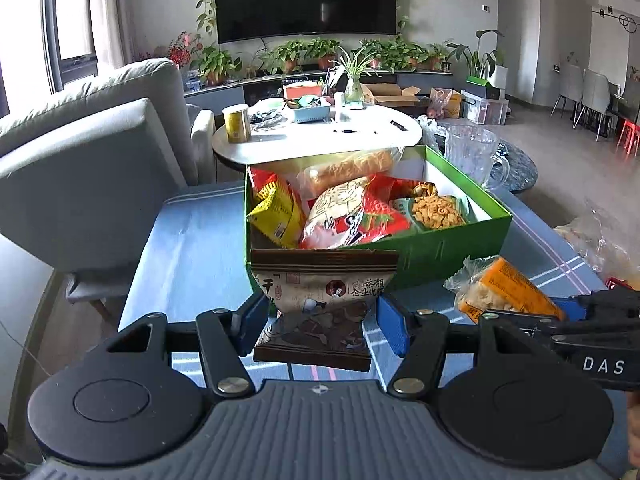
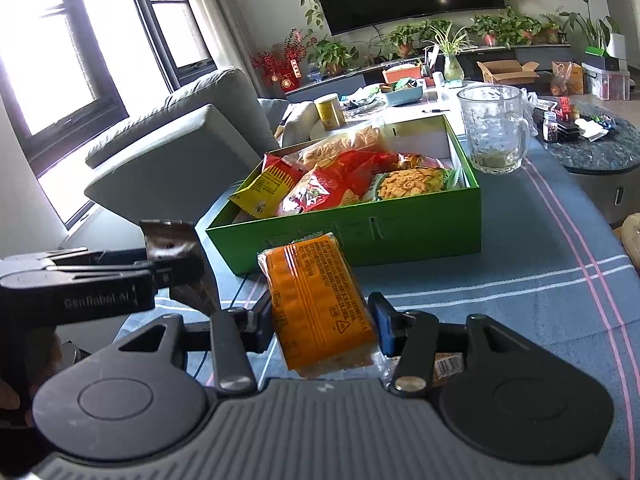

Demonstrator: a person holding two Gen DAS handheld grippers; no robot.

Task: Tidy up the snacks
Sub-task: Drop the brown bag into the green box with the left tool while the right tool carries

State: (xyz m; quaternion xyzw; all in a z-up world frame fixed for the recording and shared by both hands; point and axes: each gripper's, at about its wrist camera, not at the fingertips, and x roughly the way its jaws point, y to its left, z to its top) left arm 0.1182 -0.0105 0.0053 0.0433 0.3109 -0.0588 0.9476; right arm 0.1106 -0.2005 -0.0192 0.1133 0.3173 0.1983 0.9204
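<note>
The left gripper point(image 1: 322, 322) clamped a brown-edged printed snack pouch point(image 1: 323, 292) just before the green cardboard box point(image 1: 448, 256); the right gripper point(image 2: 320, 322) pinched an orange plastic-wrapped cracker pack point(image 2: 320, 300) beside it.

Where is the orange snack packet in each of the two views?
Left wrist view: orange snack packet at lower right, held by the right hand-held gripper.
Right wrist view: centre bottom, between that gripper's blue fingers.
Shared landmark: green box just behind it.
</note>
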